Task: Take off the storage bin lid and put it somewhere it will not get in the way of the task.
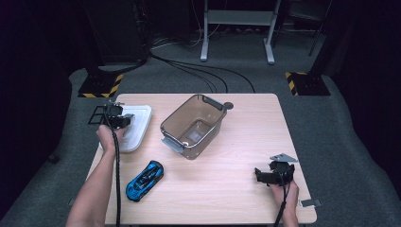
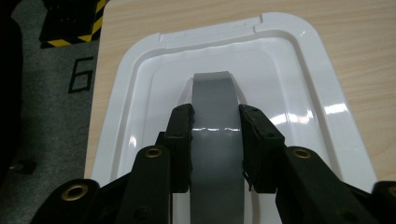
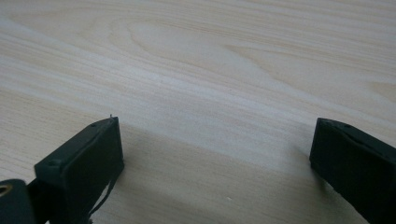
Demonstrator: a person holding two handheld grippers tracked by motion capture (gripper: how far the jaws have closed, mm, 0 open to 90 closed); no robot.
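Note:
A white plastic lid lies flat at the table's left edge. In the left gripper view the lid has a grey handle strip along its middle. My left gripper is shut on that handle, one black pad pressed against each side. From above, the left gripper sits over the lid's near part. A clear grey-brown bin stands uncovered at the table's centre. My right gripper rests low at the table's right front. Its jaws stand wide open over bare wood.
A blue toy car lies on the table in front of the bin, near my left forearm. Grey latches show at the bin's near and far ends. Black cables and yellow-black striped stand feet lie on the floor beyond the table.

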